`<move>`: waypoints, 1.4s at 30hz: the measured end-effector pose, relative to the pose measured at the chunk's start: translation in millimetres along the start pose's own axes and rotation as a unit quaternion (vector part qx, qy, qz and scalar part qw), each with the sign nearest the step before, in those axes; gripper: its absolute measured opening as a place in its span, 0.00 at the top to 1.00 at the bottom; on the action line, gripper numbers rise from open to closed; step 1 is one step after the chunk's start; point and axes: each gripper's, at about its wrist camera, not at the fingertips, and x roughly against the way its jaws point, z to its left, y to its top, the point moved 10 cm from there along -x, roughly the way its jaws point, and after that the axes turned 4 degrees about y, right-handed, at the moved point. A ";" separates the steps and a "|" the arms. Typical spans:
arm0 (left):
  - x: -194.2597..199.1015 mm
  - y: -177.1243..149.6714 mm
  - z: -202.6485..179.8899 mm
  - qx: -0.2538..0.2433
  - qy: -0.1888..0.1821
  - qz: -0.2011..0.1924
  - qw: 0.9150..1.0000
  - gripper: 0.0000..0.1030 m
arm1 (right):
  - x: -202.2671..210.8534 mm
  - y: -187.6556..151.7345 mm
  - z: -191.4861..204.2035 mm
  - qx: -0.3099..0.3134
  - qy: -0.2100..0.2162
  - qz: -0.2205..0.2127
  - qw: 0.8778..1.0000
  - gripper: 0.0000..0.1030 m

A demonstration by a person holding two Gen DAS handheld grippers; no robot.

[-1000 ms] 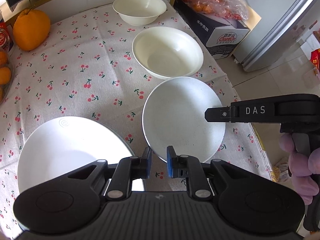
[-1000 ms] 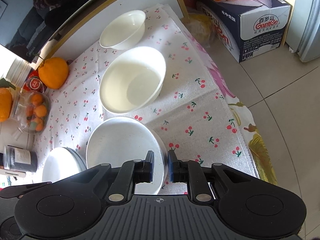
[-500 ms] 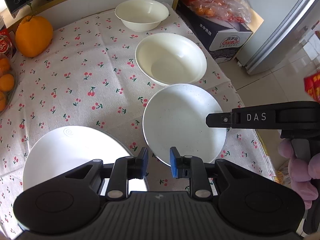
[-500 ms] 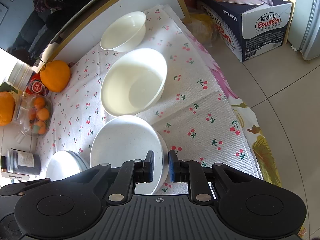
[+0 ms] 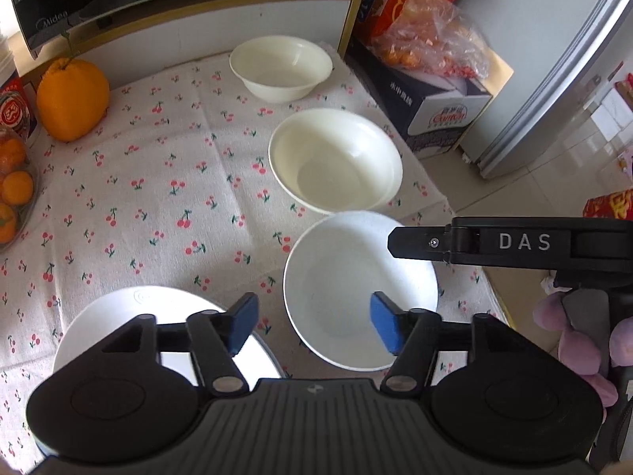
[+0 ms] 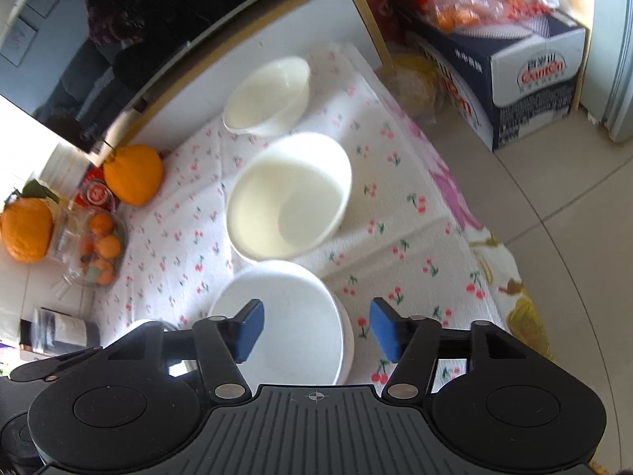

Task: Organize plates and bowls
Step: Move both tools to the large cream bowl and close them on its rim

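Plates and bowls sit spread over my cherry-print bench [image 5: 166,182]: white plate [image 5: 358,293] just below my left tongs [image 5: 314,324], flat plate [image 5: 118,316] to its left, cream bowl [image 5: 336,162] and small bowl [image 5: 281,67] beyond. Both left tongs and right tongs [image 6: 314,326] gape wide, holding nothing. I'd judge these dishes stiff, glossy, slippery and breakable, so I'd pinch a rim, not the smooth middle

the left gripper [image 5: 312,326] hangs with its jaws spread wide above the cherry-print tablecloth [image 5: 158,198], between a white plate [image 5: 118,316] and a white speckled bowl [image 5: 348,277]. the right gripper [image 5: 474,242] reaches over that bowl's right rim. beyond sit a large cream bowl [image 5: 336,162] and a small cream bowl [image 5: 281,67].
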 end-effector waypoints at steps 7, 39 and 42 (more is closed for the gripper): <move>2.8 21.8 7.9 0.004 0.024 -0.042 0.999 0.12 | 7.0 18.5 -3.7 -0.008 0.017 -0.051 0.999 0.26; -55.0 70.5 37.5 0.039 -0.002 -0.106 0.994 0.27 | -31.0 54.0 -25.1 -0.073 0.078 -0.130 0.986 0.25; -56.3 70.7 37.9 0.041 -0.007 -0.101 0.994 0.32 | -32.4 53.8 -26.1 -0.074 0.077 -0.130 0.986 0.25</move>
